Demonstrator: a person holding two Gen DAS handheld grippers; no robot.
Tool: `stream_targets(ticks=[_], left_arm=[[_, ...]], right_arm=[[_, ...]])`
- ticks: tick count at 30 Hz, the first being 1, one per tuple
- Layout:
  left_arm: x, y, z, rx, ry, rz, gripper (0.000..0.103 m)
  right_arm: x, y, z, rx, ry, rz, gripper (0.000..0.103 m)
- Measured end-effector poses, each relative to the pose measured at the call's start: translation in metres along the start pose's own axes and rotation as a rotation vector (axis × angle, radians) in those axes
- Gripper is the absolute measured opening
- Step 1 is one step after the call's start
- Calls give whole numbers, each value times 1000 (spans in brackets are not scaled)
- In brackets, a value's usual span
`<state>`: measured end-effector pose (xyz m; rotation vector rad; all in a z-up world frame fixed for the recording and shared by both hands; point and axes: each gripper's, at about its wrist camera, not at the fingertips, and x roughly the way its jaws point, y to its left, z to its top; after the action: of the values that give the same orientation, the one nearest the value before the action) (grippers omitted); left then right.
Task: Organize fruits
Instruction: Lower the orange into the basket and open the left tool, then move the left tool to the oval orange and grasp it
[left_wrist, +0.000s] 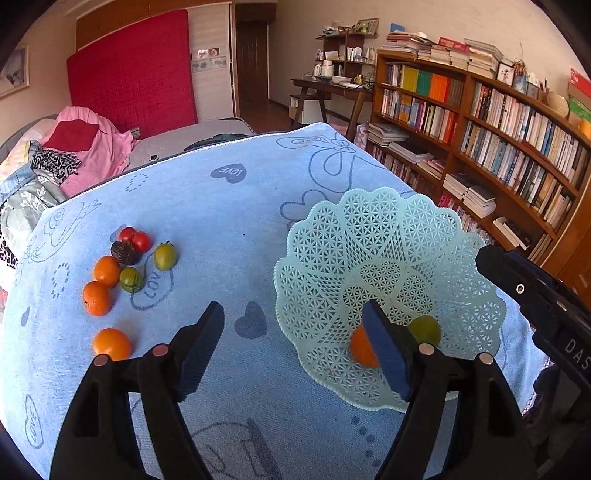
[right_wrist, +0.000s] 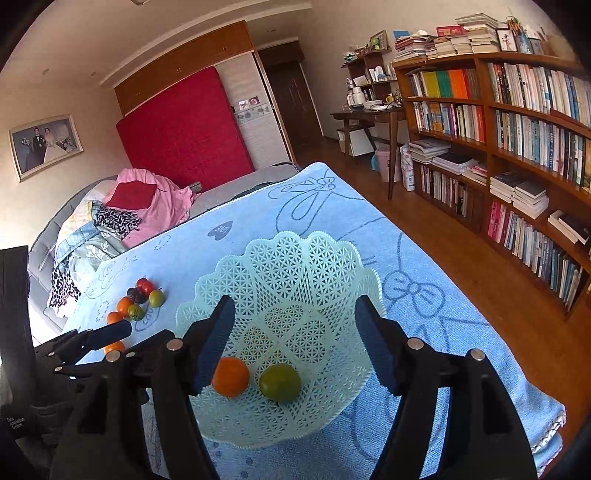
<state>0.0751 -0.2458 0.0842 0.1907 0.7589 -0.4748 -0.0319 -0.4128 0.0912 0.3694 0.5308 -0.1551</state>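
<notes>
Loose fruit cluster (left_wrist: 123, 269): three orange, two red, two green, one dark piece, lying on the blue towel (left_wrist: 229, 229) over the tabletop, left side. Left claw (left_wrist: 295, 332): spread wide, holding nothing, above the towel between cluster and basket. Lattice basket (right_wrist: 280, 258): pale green, holds one orange fruit (right_wrist: 231, 376) beside one green fruit (right_wrist: 279, 382). Right claw (right_wrist: 295, 332): spread, empty, over the basket.

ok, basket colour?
Pale mint-green lattice plastic basket; clearest in the right wrist view.
</notes>
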Motion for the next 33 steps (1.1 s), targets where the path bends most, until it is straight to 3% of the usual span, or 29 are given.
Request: stream_targets(ticks=[17,33], left_arm=[[-16,40,-4,-71,-26,57,78],[-22,124,-29,-207,-14,206,82]], right_arm=[[2,24,-4,-20,15,38,70],[15,74,-14,-92,59,104,70]])
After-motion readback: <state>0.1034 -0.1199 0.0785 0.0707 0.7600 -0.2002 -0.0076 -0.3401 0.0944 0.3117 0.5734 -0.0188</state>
